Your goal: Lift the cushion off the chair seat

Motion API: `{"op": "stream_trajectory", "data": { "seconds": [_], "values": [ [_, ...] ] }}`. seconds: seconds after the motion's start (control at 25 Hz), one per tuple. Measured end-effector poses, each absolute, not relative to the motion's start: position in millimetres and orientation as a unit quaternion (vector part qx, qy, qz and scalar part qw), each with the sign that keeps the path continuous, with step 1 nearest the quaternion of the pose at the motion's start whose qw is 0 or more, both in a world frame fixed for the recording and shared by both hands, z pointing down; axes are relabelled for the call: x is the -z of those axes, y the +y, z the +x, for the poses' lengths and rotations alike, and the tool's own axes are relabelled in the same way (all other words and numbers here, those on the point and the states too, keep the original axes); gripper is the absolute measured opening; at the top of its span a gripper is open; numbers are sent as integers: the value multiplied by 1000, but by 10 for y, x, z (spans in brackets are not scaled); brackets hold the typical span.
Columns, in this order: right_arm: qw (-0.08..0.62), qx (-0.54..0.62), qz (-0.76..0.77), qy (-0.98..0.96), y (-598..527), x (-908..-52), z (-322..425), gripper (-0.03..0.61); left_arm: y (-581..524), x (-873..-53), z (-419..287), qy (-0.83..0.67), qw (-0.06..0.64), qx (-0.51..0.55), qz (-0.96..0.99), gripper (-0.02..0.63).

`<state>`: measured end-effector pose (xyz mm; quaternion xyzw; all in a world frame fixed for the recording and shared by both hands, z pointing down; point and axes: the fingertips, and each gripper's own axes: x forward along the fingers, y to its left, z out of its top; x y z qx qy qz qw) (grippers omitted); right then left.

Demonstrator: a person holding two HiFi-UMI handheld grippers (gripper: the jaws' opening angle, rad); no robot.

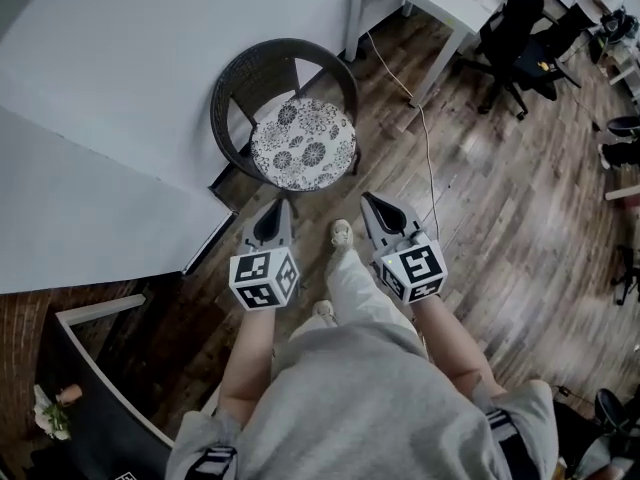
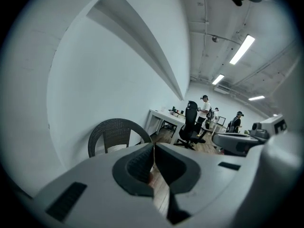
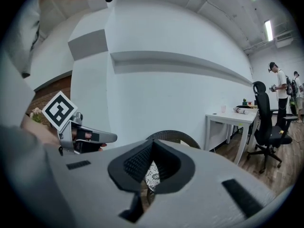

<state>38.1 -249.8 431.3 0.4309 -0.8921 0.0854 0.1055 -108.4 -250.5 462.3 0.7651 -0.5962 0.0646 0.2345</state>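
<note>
A round cushion (image 1: 303,144) with a dark flower print lies on the seat of a dark wicker chair (image 1: 232,96) against the white wall. Both grippers hover short of it, above the wood floor, pointing at the chair. My left gripper (image 1: 279,205) is shut and holds nothing; in its own view the tips (image 2: 153,147) meet in front of the chair (image 2: 114,133). My right gripper (image 1: 368,199) is also shut and holds nothing. Below its tips (image 3: 152,143), the right gripper view shows a strip of the cushion (image 3: 152,173) and the chair back (image 3: 174,136).
A white desk (image 1: 432,0) stands right of the chair, with a black office chair (image 1: 512,30) beyond it. A cable (image 1: 426,140) runs over the wood floor. A white wall (image 1: 100,118) is on the left. People (image 2: 204,110) stand far off.
</note>
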Motion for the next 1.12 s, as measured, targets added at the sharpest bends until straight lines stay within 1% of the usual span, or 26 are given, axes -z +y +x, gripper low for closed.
{"op": "stream_trajectory", "data": {
  "seconds": [0.4,0.48,0.6,0.72,1.12],
  "values": [
    [123,-120,400,-900,-3263,-4828,357,-5,-3221,-5305,-1053,-596,268,-81,753,20],
    [127,-127,398,-899,-3349,-4940,372,-5,-3293,-5471,-1048,-595,276,-88,750,58],
    [132,-136,397,-898,-3467,-5084,391,-5,-3394,-5703,-1071,-597,286,-100,743,73],
    [138,-143,395,-897,-3583,-5215,421,-5,-3513,-5944,-1084,-600,294,-112,736,115],
    [160,-166,384,-894,-3921,-5802,479,-5,-3805,-6965,-1136,-608,327,-152,707,186]
  ]
}}
